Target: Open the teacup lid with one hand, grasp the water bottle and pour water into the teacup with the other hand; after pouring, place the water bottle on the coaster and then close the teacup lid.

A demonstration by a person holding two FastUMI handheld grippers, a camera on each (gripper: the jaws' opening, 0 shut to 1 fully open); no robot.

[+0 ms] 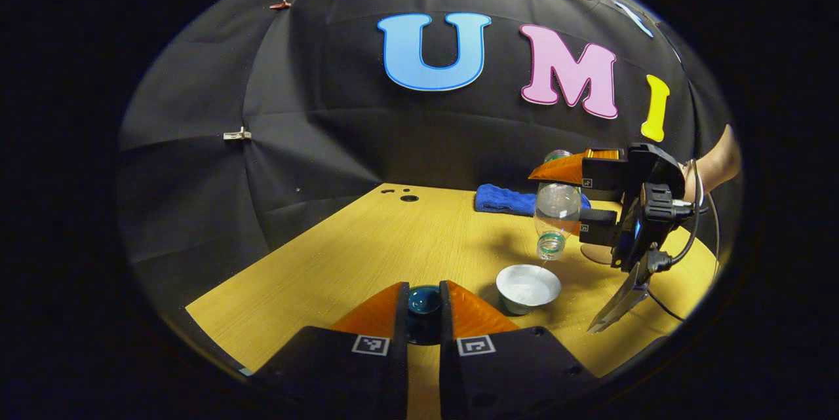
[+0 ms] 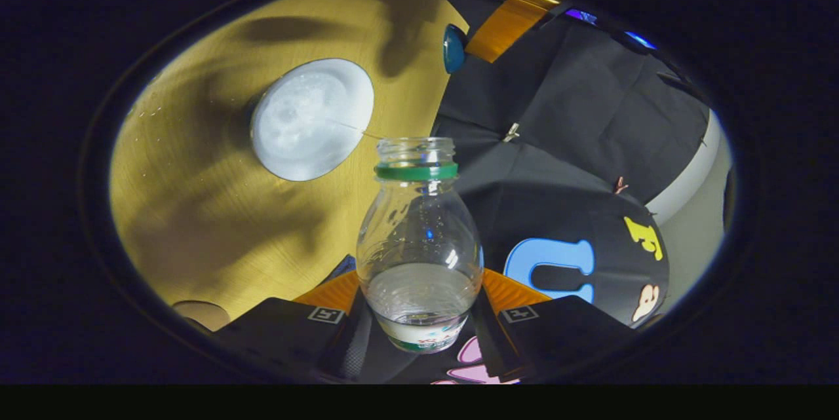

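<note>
Water bottle (image 2: pixel 418 249), pinched in the right gripper's (image 2: pixel 419 315) jaws at lower centre, tips mouth-down over the open teacup (image 1: pixel 527 287); the left gripper (image 1: pixel 423 315) pinches the lid (image 1: pixel 424 301) aside, clearing the pour.

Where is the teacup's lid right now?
The teacup lid is pinched in the left gripper, held above the table just left of the open teacup.

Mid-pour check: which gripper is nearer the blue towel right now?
Right. The right gripper, shut on the tilted water bottle, is just in front of the blue towel. The left gripper, holding the teacup lid, sits at the table's near edge.
</note>
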